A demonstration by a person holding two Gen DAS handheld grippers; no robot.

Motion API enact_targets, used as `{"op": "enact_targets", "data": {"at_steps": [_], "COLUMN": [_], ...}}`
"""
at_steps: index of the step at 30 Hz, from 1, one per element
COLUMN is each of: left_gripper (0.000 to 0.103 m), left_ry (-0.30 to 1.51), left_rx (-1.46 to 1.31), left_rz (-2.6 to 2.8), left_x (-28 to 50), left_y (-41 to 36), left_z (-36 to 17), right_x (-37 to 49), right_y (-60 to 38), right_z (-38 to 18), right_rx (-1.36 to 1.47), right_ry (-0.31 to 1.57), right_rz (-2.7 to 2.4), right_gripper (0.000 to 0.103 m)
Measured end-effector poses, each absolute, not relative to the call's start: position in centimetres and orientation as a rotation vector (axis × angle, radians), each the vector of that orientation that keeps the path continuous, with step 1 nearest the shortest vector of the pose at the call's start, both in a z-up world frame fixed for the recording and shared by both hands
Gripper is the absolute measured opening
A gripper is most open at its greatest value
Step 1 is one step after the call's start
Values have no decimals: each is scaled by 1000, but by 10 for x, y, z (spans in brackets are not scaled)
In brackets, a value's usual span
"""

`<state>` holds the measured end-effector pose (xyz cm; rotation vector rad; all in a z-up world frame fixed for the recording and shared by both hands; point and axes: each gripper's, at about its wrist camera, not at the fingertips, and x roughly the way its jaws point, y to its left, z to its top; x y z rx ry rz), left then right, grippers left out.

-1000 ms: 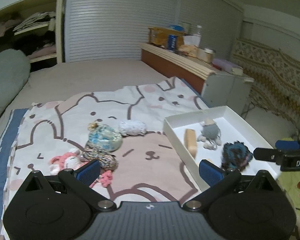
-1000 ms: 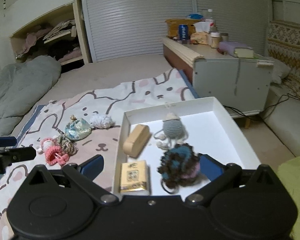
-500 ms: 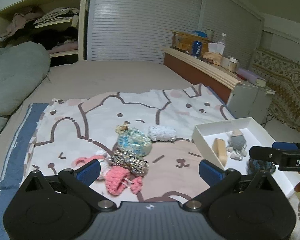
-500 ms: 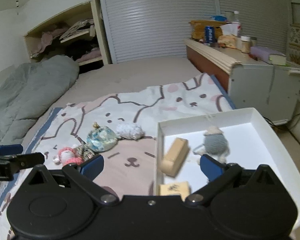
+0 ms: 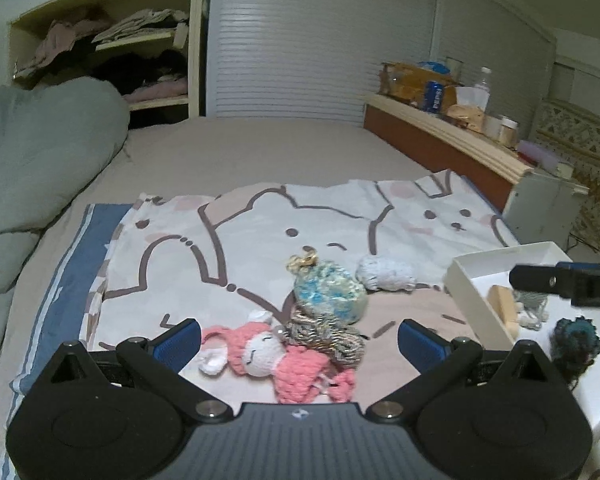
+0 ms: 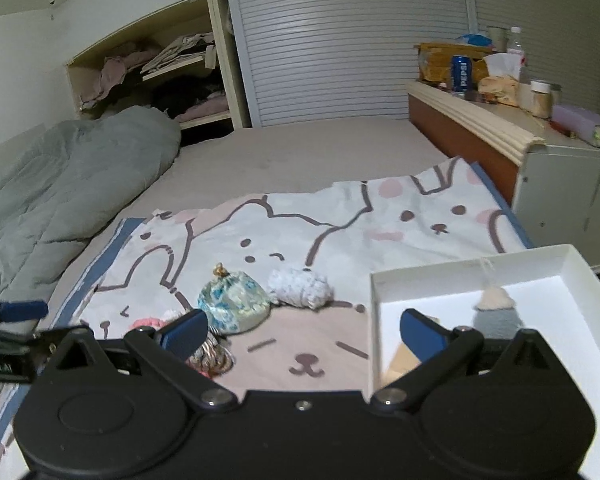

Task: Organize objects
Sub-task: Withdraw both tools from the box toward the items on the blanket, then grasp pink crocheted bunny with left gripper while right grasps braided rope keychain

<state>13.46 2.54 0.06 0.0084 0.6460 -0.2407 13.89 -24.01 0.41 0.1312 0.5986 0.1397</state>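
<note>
My left gripper (image 5: 299, 340) is open and empty, low over a pink crocheted doll (image 5: 268, 356) and a brown-grey yarn scrunchie (image 5: 328, 336) on the cartoon blanket. Behind them lie a blue-green pouch (image 5: 330, 294) and a white knit piece (image 5: 386, 274). The white tray (image 5: 466, 296) at right holds a tan block (image 5: 504, 308), a grey knit toy (image 5: 534, 306) and a dark teal yarn ball (image 5: 576, 342). My right gripper (image 6: 303, 330) is open and empty, between the pouch (image 6: 234, 306) and the tray (image 6: 374, 320); it shows in the left wrist view (image 5: 564, 280).
A green-grey duvet (image 6: 60, 184) lies at the left of the bed. A wooden headboard shelf (image 6: 480, 120) with a Pepsi can (image 6: 462, 72) and jars runs along the right. Open shelves of clothes (image 5: 140, 56) stand at the back.
Both grippers have swung left, away from the tray and toward the loose items on the blanket. The left gripper now hangs over the pink doll. Nothing was picked up.
</note>
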Motion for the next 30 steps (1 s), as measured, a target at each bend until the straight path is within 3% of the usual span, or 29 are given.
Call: {"op": "enact_targets", "data": {"at_steps": [20,23,24,30], "left_gripper": [103,102,102,73], "left_ry": [756,756,754,772], "left_rx": [-16,-37,-50,-69], "left_rz": [-164,-191,-202,-250], "left_x": [169,169,170,175], "left_y": [28,29,30,28], "left_z": [-79,-83,-84,-92], "right_x": [212,219,221,227], "right_y": [-192,-185,-182,-167], "right_z": [-49,-61,-66,-89], "right_rx": [179,200,198,185], "right_ry": [652,675,686,747], "right_rz": [228,270,290,385], "right_gripper": [103,97,91,72]}}
